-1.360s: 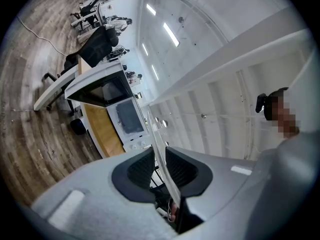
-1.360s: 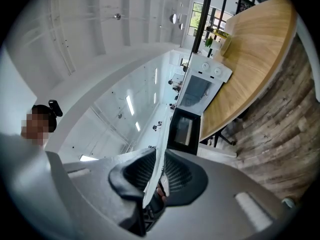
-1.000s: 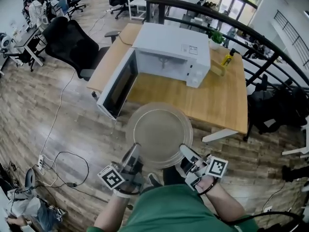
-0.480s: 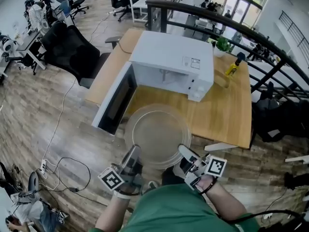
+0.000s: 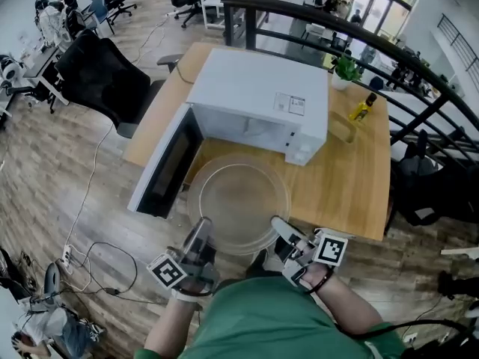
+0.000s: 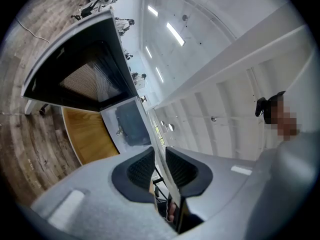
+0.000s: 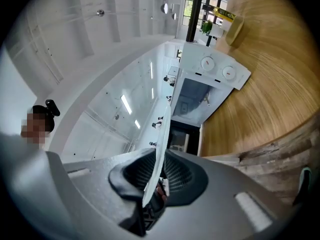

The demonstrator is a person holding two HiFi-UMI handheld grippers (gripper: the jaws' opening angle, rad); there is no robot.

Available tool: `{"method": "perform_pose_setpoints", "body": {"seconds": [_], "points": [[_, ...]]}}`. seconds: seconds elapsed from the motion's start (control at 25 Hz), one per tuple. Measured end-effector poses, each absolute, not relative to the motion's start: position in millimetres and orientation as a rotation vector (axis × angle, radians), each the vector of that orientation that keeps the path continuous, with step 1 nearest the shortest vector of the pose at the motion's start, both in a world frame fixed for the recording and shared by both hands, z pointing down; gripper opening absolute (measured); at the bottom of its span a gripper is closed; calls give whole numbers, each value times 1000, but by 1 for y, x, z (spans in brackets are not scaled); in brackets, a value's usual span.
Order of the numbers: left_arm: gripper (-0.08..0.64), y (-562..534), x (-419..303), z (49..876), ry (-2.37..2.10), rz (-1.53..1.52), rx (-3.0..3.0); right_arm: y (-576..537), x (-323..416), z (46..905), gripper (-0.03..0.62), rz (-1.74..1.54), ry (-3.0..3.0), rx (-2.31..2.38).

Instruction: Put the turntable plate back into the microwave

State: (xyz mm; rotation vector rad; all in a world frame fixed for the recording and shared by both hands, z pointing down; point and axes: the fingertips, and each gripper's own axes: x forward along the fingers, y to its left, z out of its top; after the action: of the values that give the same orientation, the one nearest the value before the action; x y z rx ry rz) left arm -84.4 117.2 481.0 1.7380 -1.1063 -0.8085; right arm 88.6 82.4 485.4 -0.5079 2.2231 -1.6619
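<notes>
The clear glass turntable plate (image 5: 238,198) hangs level over the wooden table's (image 5: 348,193) front edge, just before the white microwave (image 5: 258,99). The microwave's door (image 5: 166,169) stands swung open to the left. My left gripper (image 5: 202,229) is shut on the plate's near left rim and my right gripper (image 5: 279,225) on its near right rim. In the left gripper view the plate's edge (image 6: 161,149) runs between the dark pads (image 6: 141,168), with the door (image 6: 82,66) ahead. In the right gripper view the plate's rim (image 7: 159,149) is pinched between the pads (image 7: 176,173), facing the open cavity (image 7: 192,101).
A yellow bottle (image 5: 362,108) and a small potted plant (image 5: 346,67) stand on the table to the right of the microwave. A black office chair (image 5: 101,73) is at the table's left. A dark railing (image 5: 389,51) curves behind. Cables (image 5: 97,264) lie on the wood floor.
Both grippers have carried the plate forward toward the microwave. Its far rim now lies over the table close to the open cavity. Both grips are unchanged.
</notes>
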Motion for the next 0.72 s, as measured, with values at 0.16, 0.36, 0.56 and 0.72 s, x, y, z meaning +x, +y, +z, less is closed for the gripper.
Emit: {"method": "perform_pose_setpoints", "body": {"seconds": [0.16,0.36,0.56,0.72], "points": [[78,101,-80,485,-1121,-813,1740,64,92,490,55,-1673,2240,-490],[78,81,-81,491,-1126,-819,1742,43,91,496,55,-1682,2249,-492],[78,58,-86,505,-1129,-754,1772,23,90,507,54,-1685,2233,-526],[82,35,-95,524,-1114,-688,1782,6,83,523,54,-1699,2207,-584]]}}
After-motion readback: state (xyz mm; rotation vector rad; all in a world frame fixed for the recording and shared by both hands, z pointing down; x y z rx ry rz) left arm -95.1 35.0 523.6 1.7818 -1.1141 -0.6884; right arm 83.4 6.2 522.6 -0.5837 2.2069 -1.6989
